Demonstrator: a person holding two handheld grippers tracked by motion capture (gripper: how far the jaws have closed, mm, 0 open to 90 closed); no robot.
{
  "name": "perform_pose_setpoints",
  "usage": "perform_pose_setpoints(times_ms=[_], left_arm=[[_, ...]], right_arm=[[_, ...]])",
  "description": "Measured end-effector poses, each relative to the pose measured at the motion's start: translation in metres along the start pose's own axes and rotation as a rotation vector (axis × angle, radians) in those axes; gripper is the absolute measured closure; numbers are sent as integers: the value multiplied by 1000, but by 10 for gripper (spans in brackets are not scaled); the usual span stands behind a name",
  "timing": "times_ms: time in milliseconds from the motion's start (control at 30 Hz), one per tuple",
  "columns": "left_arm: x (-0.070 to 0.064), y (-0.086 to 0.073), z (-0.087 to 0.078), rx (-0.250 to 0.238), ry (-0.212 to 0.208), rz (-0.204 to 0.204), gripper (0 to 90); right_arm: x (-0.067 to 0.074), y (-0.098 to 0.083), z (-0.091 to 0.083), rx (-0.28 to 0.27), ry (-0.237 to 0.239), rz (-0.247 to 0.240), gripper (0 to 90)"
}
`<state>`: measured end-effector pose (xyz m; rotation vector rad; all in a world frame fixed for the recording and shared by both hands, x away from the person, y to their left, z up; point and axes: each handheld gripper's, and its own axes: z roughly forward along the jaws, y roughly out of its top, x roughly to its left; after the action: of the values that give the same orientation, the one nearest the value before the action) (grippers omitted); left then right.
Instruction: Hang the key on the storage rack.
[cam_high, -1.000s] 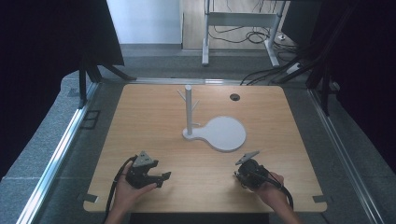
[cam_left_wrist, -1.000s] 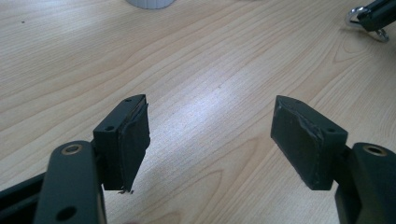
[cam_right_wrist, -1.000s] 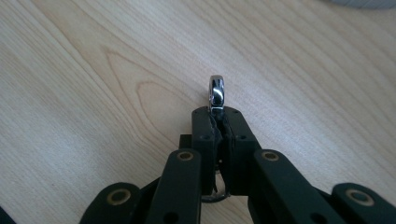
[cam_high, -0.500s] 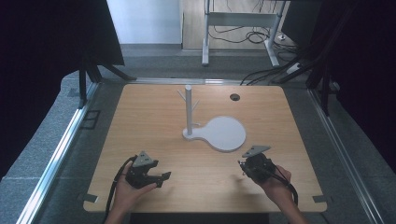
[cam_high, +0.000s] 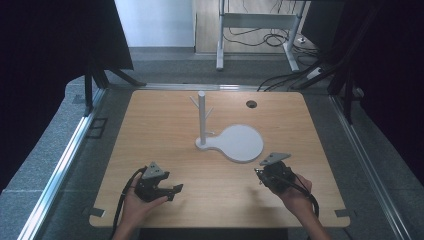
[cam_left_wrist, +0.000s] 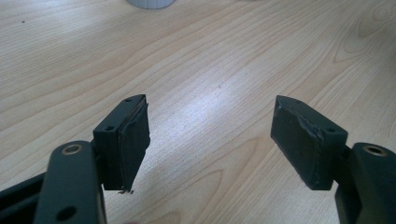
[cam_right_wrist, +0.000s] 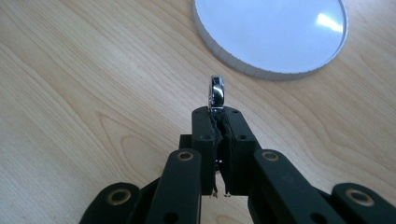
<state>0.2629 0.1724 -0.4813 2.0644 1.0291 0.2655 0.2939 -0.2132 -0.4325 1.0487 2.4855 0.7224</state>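
Wooden table (cam_high: 165, 125), no writing, right tool (cam_right_wrist: 217, 112) pinching shiny ring (cam_right_wrist: 216, 92)

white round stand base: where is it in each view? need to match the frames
High view: white stand base, table centre, ahead of the right hand-held gripper.
Left gripper view: a white sliver at the top edge, probably its post end.
Right gripper view: top right, beyond the shiny ring in the jaws.
Shared landmark: the wooden table.

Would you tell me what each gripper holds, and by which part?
The right gripper pinches a small shiny metal ring by its lower edge. The left gripper is open and holds nothing.
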Motion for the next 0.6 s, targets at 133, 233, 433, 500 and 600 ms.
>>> perform_pose_setpoints(times_ms=[133,233,433,500,600], left_arm=[[0,0,0,-1,-1,1,286],[0,0,0,-1,-1,1,286],[0,0,0,1,0,1,285],[0,0,0,2,0,1,285],[0,0,1,3,-1,2,285]], right_arm=[[1,7,-1,-12,1,-2,847],[1,12,-2,-20,0,-4,848],[-2,21,-2,-39,5,9,847],[-2,24,-1,-47,5,6,847],[-3,28,-1,-56,4,2,847]])
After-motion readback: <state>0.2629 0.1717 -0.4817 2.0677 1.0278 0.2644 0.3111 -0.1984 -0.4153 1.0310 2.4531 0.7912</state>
